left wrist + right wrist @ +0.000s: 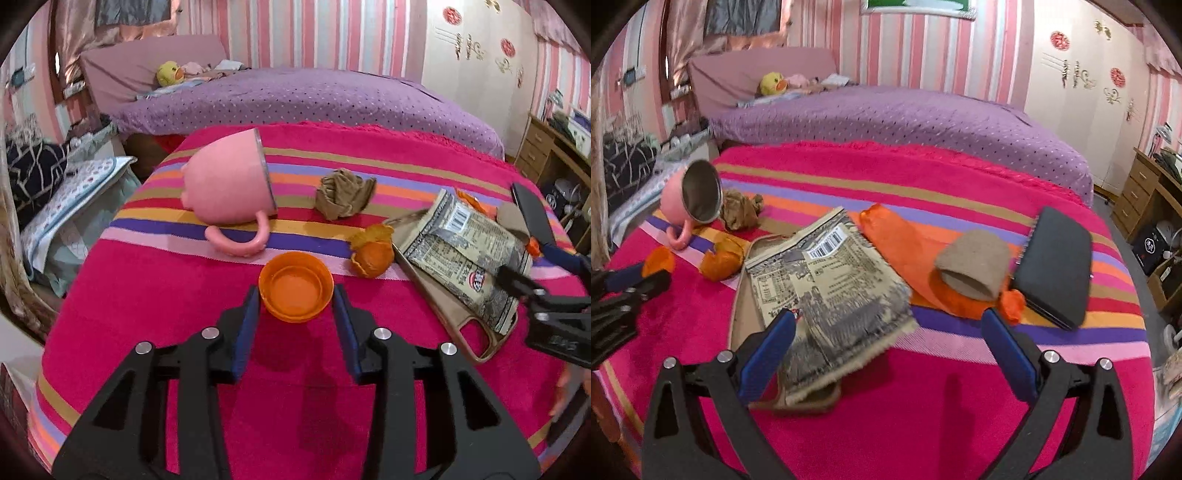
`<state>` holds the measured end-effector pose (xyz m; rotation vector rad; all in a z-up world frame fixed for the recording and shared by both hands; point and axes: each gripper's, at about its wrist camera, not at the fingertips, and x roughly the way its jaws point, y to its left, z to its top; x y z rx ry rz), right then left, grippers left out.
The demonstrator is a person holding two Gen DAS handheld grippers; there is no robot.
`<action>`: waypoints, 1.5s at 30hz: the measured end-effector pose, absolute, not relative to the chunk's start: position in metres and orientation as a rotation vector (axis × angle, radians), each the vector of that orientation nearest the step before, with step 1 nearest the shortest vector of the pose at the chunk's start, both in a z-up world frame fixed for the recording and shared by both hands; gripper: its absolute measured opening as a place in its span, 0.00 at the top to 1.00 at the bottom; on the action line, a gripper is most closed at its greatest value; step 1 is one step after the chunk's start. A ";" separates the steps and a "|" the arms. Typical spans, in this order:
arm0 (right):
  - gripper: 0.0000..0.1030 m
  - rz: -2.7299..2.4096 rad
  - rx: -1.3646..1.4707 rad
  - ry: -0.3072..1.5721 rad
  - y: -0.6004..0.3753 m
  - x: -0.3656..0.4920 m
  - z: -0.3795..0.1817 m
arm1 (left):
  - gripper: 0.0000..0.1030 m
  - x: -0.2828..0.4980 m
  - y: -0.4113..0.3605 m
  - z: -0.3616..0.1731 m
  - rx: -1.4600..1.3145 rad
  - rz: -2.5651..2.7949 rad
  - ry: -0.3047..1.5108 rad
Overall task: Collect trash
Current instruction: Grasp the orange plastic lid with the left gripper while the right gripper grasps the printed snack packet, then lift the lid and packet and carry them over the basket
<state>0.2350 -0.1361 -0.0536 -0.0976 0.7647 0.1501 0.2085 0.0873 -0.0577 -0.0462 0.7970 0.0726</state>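
Left gripper (296, 297) spread wide, blue pads either side of the orange cap (296, 291), nothing clamped yet. Cap sitting rim-up on the striped towel (155, 295), hollow facing the ceiling, round, so no long axis to speak of. Right gripper (888, 321) also wide open, hovering over the snack wrapper (831, 288), holding nothing.

Wrapper lying flat across a tan phone case (443, 299), long axis running from near to far-left in the right wrist view, barcode end far, torn-looking end near. Orange peel (371, 254) just left of the case, crumpled brown paper (343, 197) farther back, beside the tipped pink cup (229, 184) with its mouth facing right.

Risks, as a judgement: thin cap wall likely to squirt out forward if the pads close off-centre or too high on the rim. Soft towel pile giving way under a downward push, tilting the cap. On the right, a pinch too deep likely to grab the phone case along with the wrapper; a pinch too shallow, and the slick film probably slides free. Cardboard roll (973, 269) and black notebook (1054, 266) to the right, not clearly trash, easy to nudge.
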 end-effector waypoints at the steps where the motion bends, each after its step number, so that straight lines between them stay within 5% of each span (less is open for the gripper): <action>1: 0.09 0.149 -0.101 0.767 -0.134 0.238 -0.055 | 0.62 0.208 0.089 -0.057 -0.059 0.072 0.799; 2: 0.14 0.152 -0.103 0.774 -0.132 0.241 -0.056 | 0.62 0.208 0.090 -0.056 -0.066 0.072 0.799; 4: 0.41 0.179 -0.106 0.799 -0.128 0.244 -0.060 | 0.62 0.208 0.091 -0.055 -0.069 0.070 0.794; 6: 0.46 0.200 -0.119 0.798 -0.123 0.242 -0.061 | 0.62 0.207 0.091 -0.055 -0.073 0.069 0.791; 10: 0.83 0.207 -0.112 0.766 -0.125 0.235 -0.055 | 0.62 0.206 0.088 -0.054 -0.089 0.066 0.791; 24: 0.94 0.187 -0.024 0.619 -0.177 0.177 -0.012 | 0.62 0.189 0.063 -0.040 -0.075 0.019 0.738; 45: 0.96 0.106 0.057 0.539 -0.248 0.114 -0.010 | 0.62 0.160 0.006 -0.031 -0.012 -0.074 0.694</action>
